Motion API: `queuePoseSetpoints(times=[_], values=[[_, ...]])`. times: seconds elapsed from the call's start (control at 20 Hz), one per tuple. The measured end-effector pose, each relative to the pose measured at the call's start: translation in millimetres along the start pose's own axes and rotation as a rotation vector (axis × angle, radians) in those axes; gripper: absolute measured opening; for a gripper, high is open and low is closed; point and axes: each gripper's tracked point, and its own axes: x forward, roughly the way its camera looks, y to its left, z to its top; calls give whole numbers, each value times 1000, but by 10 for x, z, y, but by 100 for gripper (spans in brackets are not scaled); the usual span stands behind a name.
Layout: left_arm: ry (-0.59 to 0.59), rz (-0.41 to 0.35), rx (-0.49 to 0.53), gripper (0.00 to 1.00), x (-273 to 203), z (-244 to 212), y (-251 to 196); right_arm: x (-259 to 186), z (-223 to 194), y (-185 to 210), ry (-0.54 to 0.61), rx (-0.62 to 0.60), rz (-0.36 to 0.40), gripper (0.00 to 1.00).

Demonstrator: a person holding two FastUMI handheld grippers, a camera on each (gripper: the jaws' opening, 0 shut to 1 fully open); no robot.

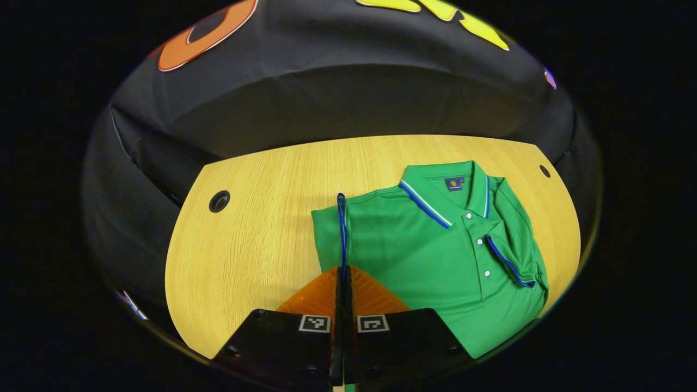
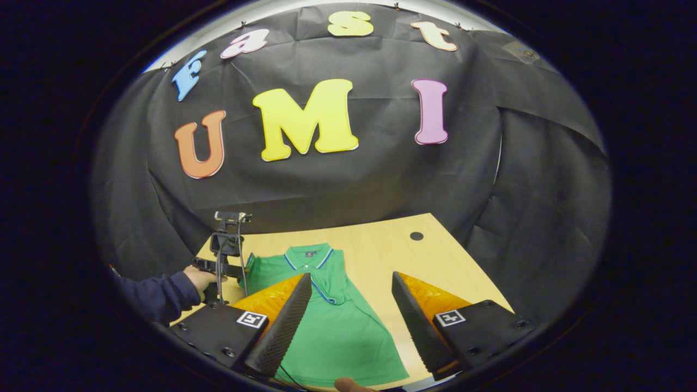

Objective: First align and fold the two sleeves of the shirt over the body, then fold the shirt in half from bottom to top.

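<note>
Tongs [image 2: 351, 321] above shirt [image 2: 337, 326] on wooden table [image 2: 392, 245]

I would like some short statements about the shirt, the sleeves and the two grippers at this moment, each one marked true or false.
1. The left gripper is shut on the blue-trimmed cuff of a sleeve. True.
2. The right gripper is shut on the shirt. False: its fingers stand wide apart above the green shirt and hold nothing.
3. The other sleeve already lies folded over the shirt's body. True.
4. The shirt has been folded in half from bottom to top. False: it lies at full length on the wooden table.
5. The collar is plain green. False: it has blue and white stripes along its edge.
</note>
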Motion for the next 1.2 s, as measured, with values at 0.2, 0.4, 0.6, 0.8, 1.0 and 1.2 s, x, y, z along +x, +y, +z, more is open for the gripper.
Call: queuePoseSetpoints(times=[0.2, 0.4, 0.6, 0.8, 1.0, 1.2], values=[[-16, -30, 59, 4, -53, 104, -383, -2, -20, -97, -2, -5, -10, 93], [-14, -50, 111, 4, -37, 114, -746, -11, -108, -229, 7, -35, -31, 93], [29, -58, 159, 4, 73, -17, -1021, -22, -215, -380, 21, -60, -63, 95], [100, -118, 152, 7, 198, -237, -1282, -43, -330, -514, 44, -71, -78, 96], [81, -178, 120, 34, 130, -186, -1498, -31, -384, -604, 43, -61, -74, 96], [22, -176, 106, 80, -121, -2, -1587, 65, -455, -728, 44, -72, -83, 93]])
